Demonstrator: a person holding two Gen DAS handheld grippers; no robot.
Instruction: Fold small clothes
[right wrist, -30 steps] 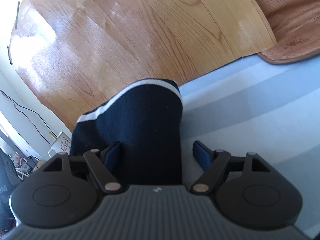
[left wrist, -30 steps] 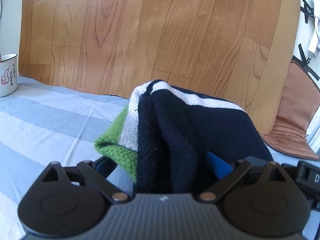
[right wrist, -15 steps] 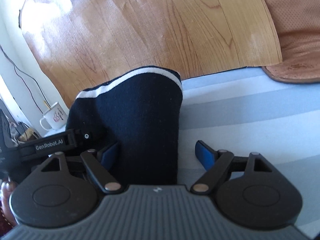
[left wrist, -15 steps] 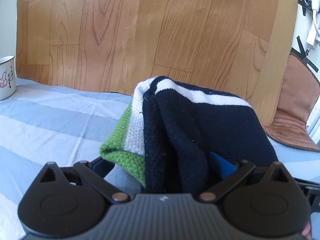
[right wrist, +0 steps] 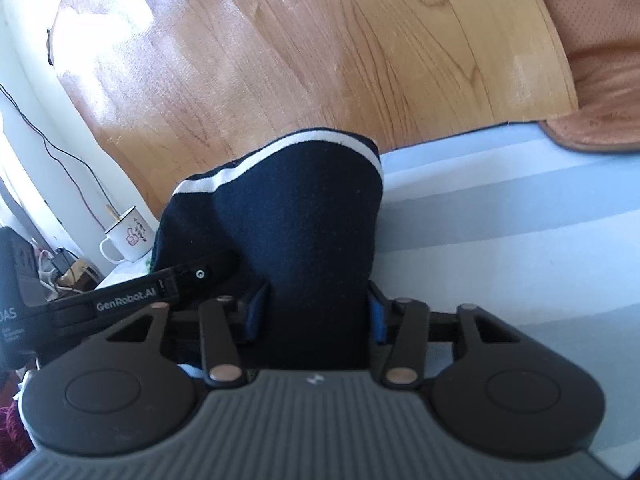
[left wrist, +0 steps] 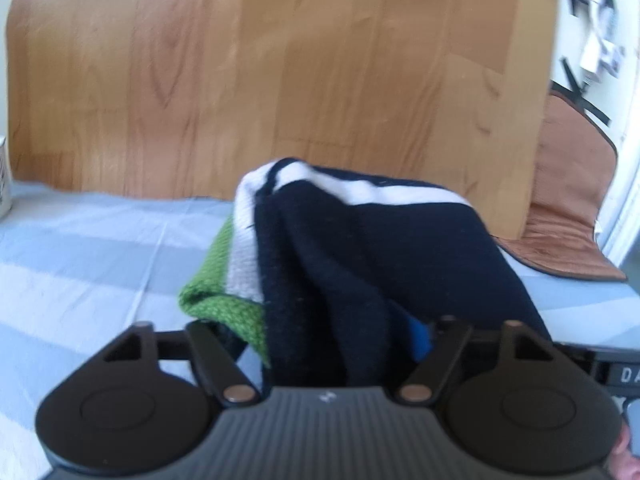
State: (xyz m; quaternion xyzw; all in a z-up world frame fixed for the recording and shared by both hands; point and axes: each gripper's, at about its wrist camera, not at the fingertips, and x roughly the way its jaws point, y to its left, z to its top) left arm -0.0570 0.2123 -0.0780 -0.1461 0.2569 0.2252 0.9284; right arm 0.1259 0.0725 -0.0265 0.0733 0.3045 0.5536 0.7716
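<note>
Left wrist view is filled at the back by a wood-grain board (left wrist: 280, 80), with a blue-and-white striped cloth (left wrist: 80, 260) spread below it and a brown mat (left wrist: 568, 208) at the right edge. On the cloth, bunched up between both grippers, sits the garment (left wrist: 360, 256): dark navy knit with a white stripe and a green band on its left side. The left gripper (left wrist: 332, 344) has its fingers well apart, the garment's thick folds filling most of the gap; whether they pinch it, the blur does not show. In the right wrist view the right gripper (right wrist: 316, 312) has its blue pads (right wrist: 376, 316) pressed against both sides of the garment's navy end. A white mug (right wrist: 128, 236) stands far left.
</note>
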